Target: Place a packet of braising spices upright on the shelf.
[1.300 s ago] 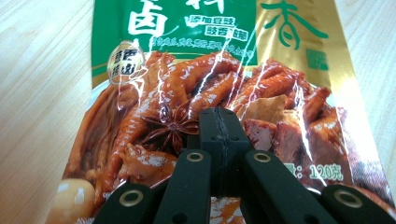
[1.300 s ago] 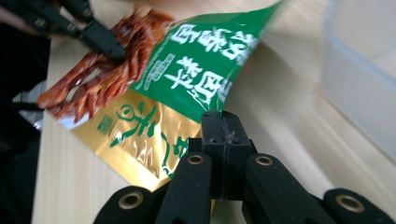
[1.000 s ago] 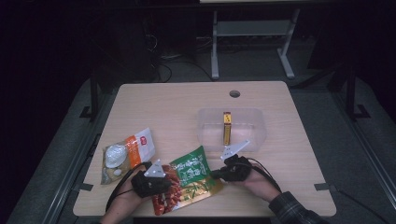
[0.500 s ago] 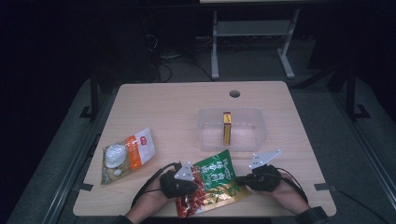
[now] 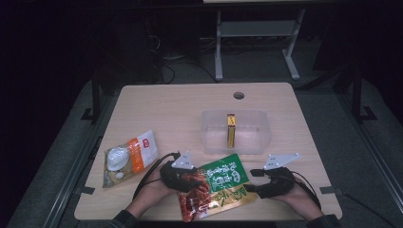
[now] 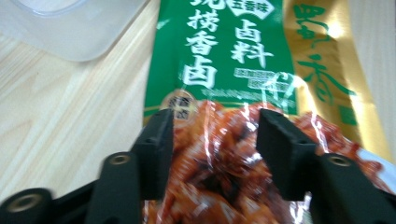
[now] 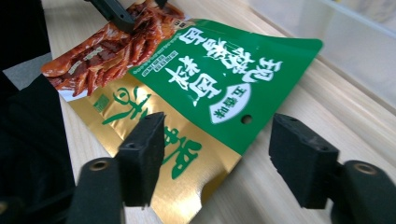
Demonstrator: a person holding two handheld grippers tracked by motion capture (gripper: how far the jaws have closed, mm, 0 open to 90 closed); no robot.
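A green, gold and red snack bag (image 5: pixel 219 183) lies flat near the table's front edge. My left gripper (image 5: pixel 192 183) is at its left end. In the left gripper view the bag (image 6: pixel 219 51) has its red part between the parted jaws of that gripper (image 6: pixel 215 126), whose pads are clear of it; these jaws have just been opening. My right gripper (image 5: pixel 249 180) is at the bag's right edge. In the right gripper view its jaws (image 7: pixel 217 135) have also just opened and straddle the gold corner of the bag (image 7: pixel 201 70) without touching it.
A clear plastic box (image 5: pixel 256 137) stands just behind the bag with a yellow and red stick pack (image 5: pixel 230 130) upright inside. An orange and white food pack (image 5: pixel 129 156) lies at the front left. The table (image 5: pixel 166 109) has a cable hole (image 5: pixel 238 95) at the back.
The bag and both grippers have moved to the right along the front edge, and the bag now lies in front of the clear box.
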